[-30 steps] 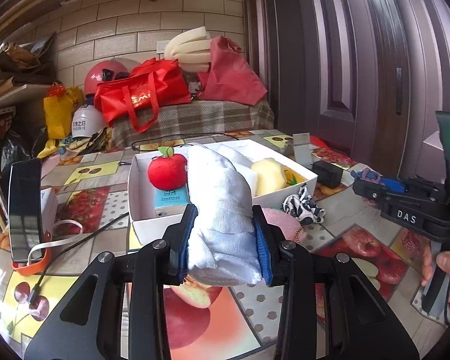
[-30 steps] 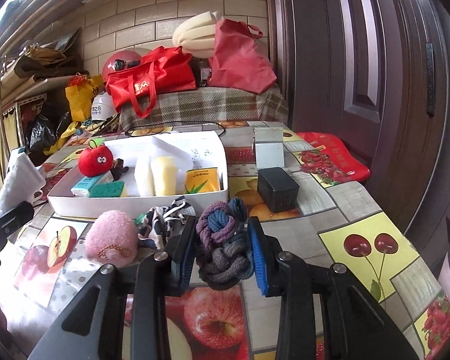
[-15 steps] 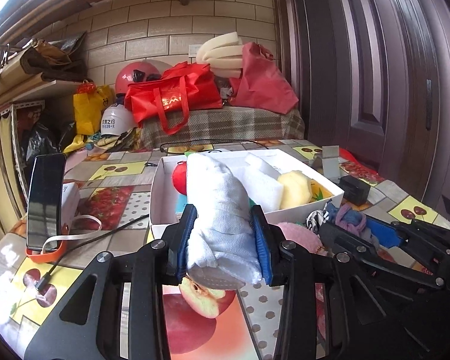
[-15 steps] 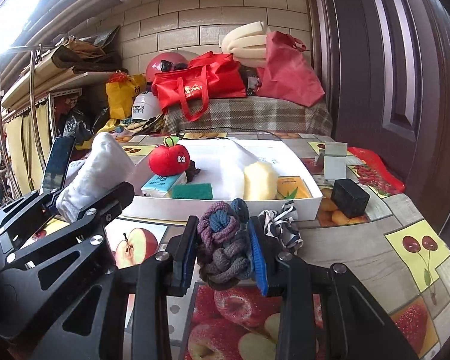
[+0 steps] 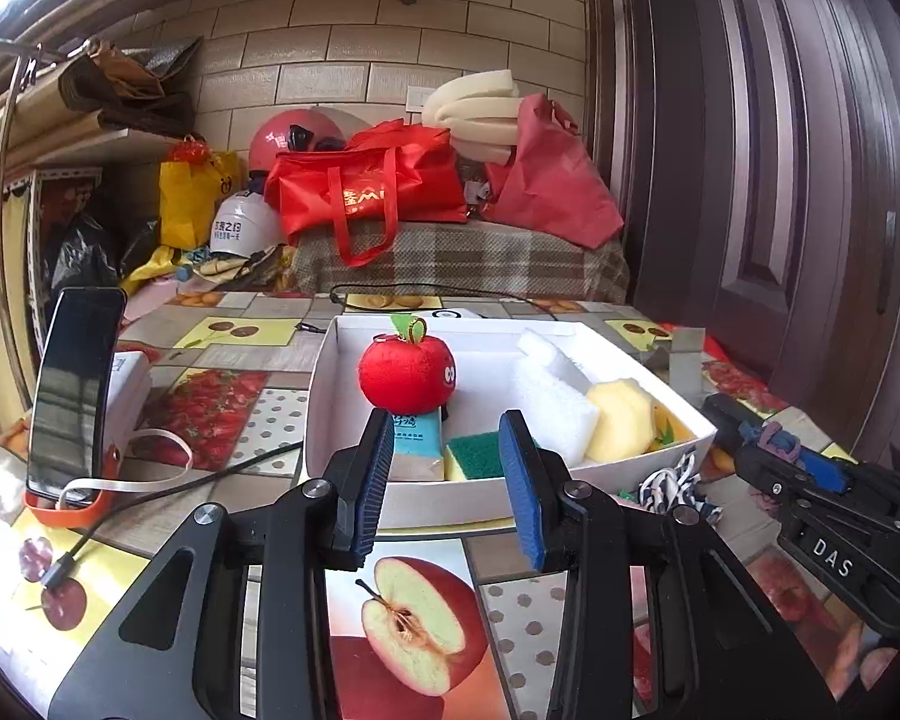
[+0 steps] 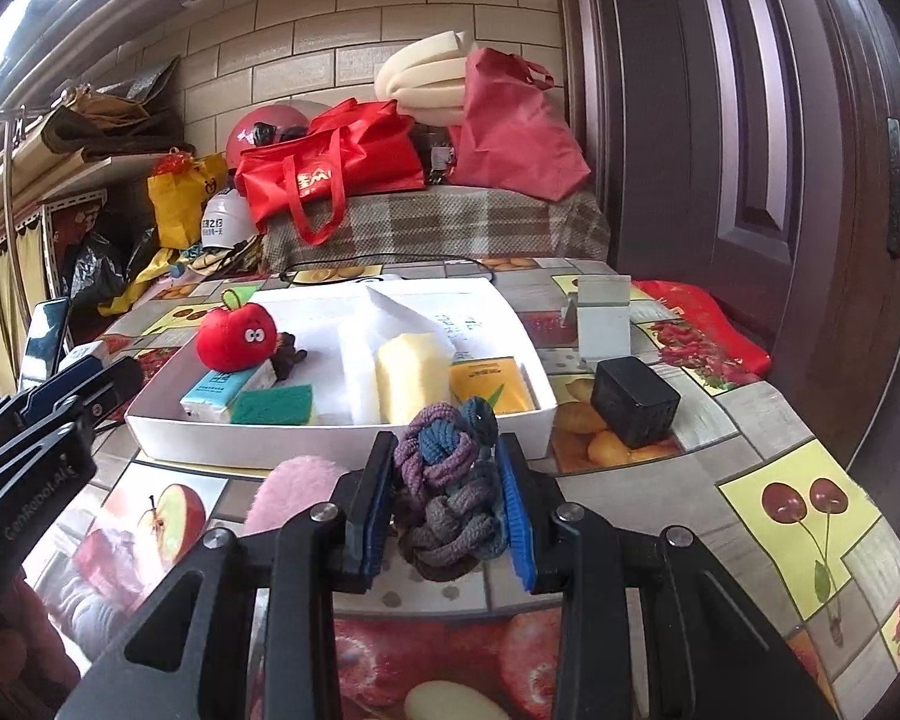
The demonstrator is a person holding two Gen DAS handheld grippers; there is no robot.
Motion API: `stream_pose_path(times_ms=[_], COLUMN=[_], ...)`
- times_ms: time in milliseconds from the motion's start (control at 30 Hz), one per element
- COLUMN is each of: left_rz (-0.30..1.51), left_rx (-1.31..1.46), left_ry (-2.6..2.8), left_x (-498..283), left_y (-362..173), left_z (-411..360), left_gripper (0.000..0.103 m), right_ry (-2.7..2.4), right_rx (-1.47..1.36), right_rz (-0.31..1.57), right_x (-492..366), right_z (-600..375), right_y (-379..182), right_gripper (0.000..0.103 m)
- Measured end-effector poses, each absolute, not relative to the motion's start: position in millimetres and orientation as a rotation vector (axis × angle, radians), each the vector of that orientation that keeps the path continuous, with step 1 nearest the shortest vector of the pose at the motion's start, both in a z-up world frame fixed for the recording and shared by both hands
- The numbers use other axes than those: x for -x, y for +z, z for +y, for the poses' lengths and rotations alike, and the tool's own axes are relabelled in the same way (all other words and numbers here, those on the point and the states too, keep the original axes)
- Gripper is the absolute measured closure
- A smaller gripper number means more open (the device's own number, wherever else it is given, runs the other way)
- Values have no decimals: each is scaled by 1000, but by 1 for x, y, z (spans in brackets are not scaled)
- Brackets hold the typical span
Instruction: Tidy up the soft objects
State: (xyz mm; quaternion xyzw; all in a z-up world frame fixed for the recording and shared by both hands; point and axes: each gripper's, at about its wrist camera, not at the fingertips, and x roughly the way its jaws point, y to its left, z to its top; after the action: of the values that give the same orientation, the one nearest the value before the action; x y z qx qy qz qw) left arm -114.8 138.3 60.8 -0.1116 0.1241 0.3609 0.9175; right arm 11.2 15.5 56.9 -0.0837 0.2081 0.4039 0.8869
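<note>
Plainly, the right tongs [image 6: 446, 471] are clenched on a knotted bundle [image 6: 444, 444] of thick braided cord, purple, teal and grey; their ribbed blue pads press into both of its sides at the lower centre of the right wrist view. The bundle hangs just in front of the near wall of a shallow white cardboard box [image 6: 330, 441] and above the glossy, fruit-printed surface [image 6: 780, 480]. The left tongs [image 5: 444, 462] stand released, with a gap between the flat blue pads and nothing in it; through that gap the left wrist view shows the box.

In the box a round, fuzzy plush apple [image 6: 237, 339] with stitched eyes sits on a flat tissue pack [image 6: 222, 393] at the left. A coarse green scouring pad [image 6: 273, 405] on a yellow backing lies against the near wall, and a porous yellow sponge block [image 6: 411, 384] leans beside a slab of white foam [image 6: 360, 372].

Outside the box, a pink fluffy pad [image 6: 297, 486] lies at lower centre-left, just beside the near wall. A zebra-striped fabric scrunchie [image 5: 672, 483] lies crumpled by the box's near right corner. A matte black cube [image 6: 633, 399] stands to the right
</note>
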Motion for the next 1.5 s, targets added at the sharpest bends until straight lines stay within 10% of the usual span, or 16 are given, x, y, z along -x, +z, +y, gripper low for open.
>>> stream_pose_path(times_ms=[133,300,633,933,1033,1100,1500], left_rz=[310,429,668,887,926,937,541], left_rx=[302,408,-184,-477,-396,-329,55], left_ry=[644,551,167,2,-68,-115,258], left_x=[142,184,173,131,124,122,145], left_y=[62,52,44,14,15,15,49], left_z=[149,163,100,106,113,115,134], left_gripper=[67,13,4,5,28,67,67], right_ry=[844,864,866,865,866,866,866], right_rx=[143,163,164,152,143,138,131], right_rz=[444,418,424,459,468,474,467], right_x=[-14,-7,-7,-14,-15,-16,-16], right_z=[11,12,14,14,12,12,12], right_y=[57,59,58,56,56,56,57], right_gripper=[69,69,69,69,69,69,68])
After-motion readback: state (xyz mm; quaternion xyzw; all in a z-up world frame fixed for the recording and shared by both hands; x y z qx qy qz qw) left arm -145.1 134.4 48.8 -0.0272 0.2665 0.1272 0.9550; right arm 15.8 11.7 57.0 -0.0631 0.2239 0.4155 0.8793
